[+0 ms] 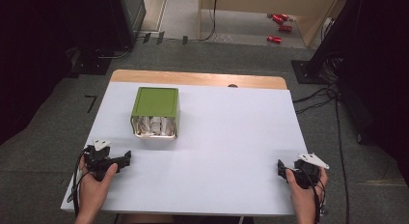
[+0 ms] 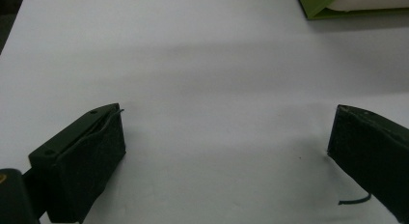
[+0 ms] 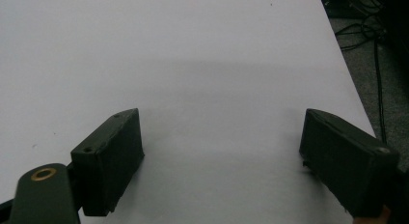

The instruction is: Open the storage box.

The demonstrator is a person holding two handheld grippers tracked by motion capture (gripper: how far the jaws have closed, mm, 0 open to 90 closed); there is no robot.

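No words, numbers or signs can be read here. The green box has a plain top with no label, and the stuff inside it is too small to make out. The white worktop has nothing written on it. The red cans on the floor far back are too small and blurry to read. The black jaws in both gripper views have no marks or letters on them.
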